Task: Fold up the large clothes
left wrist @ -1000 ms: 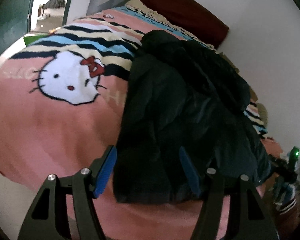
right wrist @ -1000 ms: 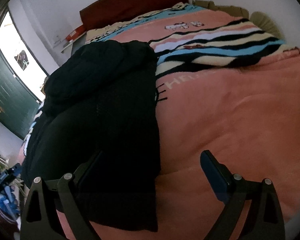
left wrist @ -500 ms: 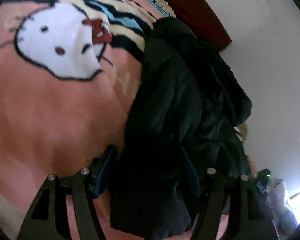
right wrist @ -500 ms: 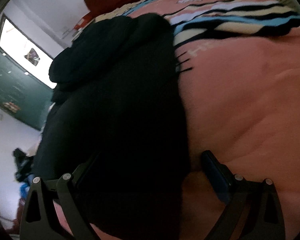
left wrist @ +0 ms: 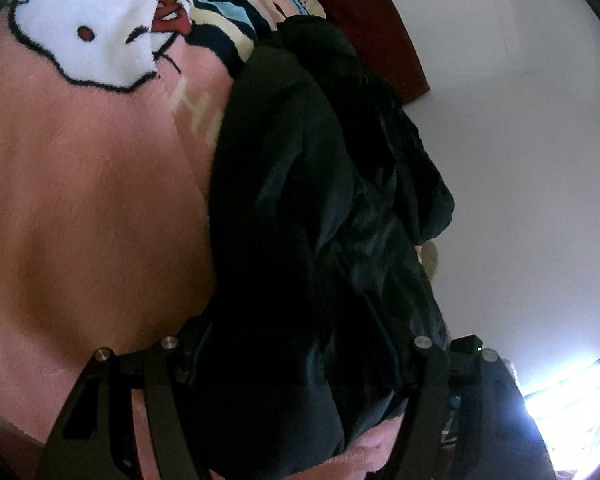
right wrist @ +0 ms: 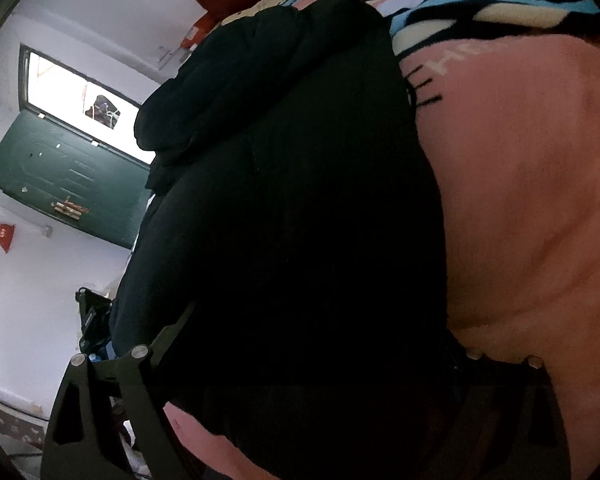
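Garment: large black padded jacket (left wrist: 308, 216), shiny quilted fabric, lying lengthwise on the pink plush blanket with a white cartoon-cat print (left wrist: 84, 184) that covers the bed; its near hem sits at the bed's near edge, right under both your tools
Fold state: the jacket looks already brought in to a long narrow bundle, its sides doubled over the middle; far end bunched in a thick lump toward the dark red headboard (left wrist: 380, 20)
Done so far: by my reading, only the lengthwise narrowing
Left to do: the crosswise fold, near hem carried up toward the far end, then flattening; nothing shows that this has begun, the hem is flat on the blanket
Left gripper (left wrist: 296, 356): your jaws stand wide, straddling the near hem; dark cloth fills the gap, and whether the pads press on it you cannot tell, they are lost in shadow
Right gripper (right wrist: 320, 352): jaws have just been closing a little, wide apart yet, jacket cloth between them; pads hidden in the black, so a grip cannot be confirmed
Watch: thick slippery padding may slide out of a shallow bite, so take a deep hold on both hem corners before you lift
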### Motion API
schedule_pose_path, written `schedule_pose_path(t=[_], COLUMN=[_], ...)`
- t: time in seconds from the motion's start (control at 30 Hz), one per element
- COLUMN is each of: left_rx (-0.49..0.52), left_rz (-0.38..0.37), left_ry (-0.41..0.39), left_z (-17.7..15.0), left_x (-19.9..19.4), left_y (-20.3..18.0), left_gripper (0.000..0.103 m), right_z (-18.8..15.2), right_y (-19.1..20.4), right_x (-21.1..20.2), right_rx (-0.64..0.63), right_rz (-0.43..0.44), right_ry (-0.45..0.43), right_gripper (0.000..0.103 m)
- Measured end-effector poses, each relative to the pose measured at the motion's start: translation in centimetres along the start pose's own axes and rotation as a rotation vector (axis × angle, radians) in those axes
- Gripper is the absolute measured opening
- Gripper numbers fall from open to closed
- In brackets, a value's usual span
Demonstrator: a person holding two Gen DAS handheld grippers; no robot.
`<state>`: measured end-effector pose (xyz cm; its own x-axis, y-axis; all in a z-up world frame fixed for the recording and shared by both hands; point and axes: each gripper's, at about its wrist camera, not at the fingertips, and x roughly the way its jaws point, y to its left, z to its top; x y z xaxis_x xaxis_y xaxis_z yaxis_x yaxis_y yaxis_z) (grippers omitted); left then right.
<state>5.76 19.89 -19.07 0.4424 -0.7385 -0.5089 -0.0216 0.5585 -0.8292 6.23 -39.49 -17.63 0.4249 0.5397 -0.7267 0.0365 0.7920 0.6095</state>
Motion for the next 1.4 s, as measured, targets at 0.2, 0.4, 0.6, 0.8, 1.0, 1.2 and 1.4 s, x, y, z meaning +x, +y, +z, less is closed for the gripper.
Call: schedule_pose_path(t=[0.2,0.4,0.6,0.8,1.0,1.2,1.4], left_rx=[-0.068,-0.007,-0.134,-0.156,-0.017,0.134,0.229], left_rz=[0.036,0.099,-0.069,-0.167,-0.115,-0.081,-0.123], left_ry=[-0.041,-0.038,0.077,0.072,0.051,-0.003,-0.075], left_z=[0.3,1.8,0.6,-1.0,-1.1,-0.8,1.9], left_x=[-1.3,-1.5,0.3,-0.2,-0.7,-1.8,-3.5], left_y=[1.9,2.5,4.9,4.6,0.2,-5.2,-11.5], left_gripper=[0.064,0.064,0.067,0.067,0.06,0.022,0.017], right_z=[-0.2,-0.1,-0.2,-0.4,-0.7,-0.7,1.1], right_y=[0.2,0.2,0.2,0.1,0.0,0.5,2.0], right_x=[0.5,0.5,0.2,0.2,-0.3,-1.1,-3.5], right_rx=[0.005,0.001,0.02,0.03,0.044,0.03,-0.009], right_rz=[0.023,0.015,0.002,-0.015,0.01,0.036,0.108], right_ry=[-0.001,-0.005,-0.017,-0.014,-0.027,-0.081,-0.175], right_gripper=[0.086,0.086,0.086,0.086,0.065,0.029,0.019])
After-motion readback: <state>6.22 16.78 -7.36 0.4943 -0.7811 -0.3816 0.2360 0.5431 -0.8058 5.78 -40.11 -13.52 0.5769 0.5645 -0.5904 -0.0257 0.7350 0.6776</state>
